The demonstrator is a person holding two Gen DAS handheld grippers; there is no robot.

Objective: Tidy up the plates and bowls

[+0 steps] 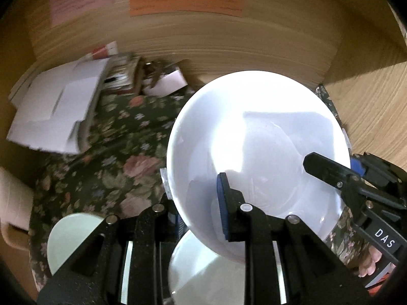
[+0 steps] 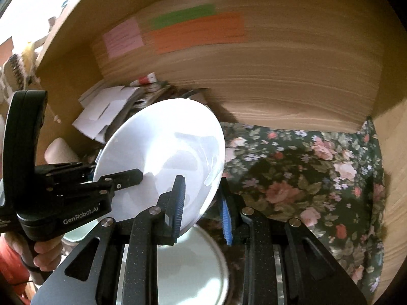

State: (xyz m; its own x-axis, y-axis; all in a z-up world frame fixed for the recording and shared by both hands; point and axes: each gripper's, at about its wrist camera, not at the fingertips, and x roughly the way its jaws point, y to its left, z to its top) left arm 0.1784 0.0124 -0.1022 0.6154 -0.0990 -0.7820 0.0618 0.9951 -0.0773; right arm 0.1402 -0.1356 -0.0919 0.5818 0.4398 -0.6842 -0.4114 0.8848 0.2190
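A large white bowl (image 1: 259, 152) is held up, tilted, above the floral cloth (image 1: 106, 157); it also shows in the right wrist view (image 2: 162, 157). My left gripper (image 1: 201, 211) is shut on its near rim, one blue pad inside the bowl. My right gripper (image 2: 202, 208) straddles the bowl's other rim, jaws close on both sides; in the left wrist view it (image 1: 330, 170) reaches in from the right. A white plate (image 1: 203, 274) lies below the bowl, also seen in the right wrist view (image 2: 188, 267). A smaller pale bowl (image 1: 71, 239) sits at lower left.
A wooden back wall (image 2: 279, 76) carries pink, green and orange notes. A wooden side wall (image 1: 376, 106) stands to the right. White papers and clutter (image 1: 58, 111) are piled at the back left. The floral cloth (image 2: 318, 172) stretches to the right.
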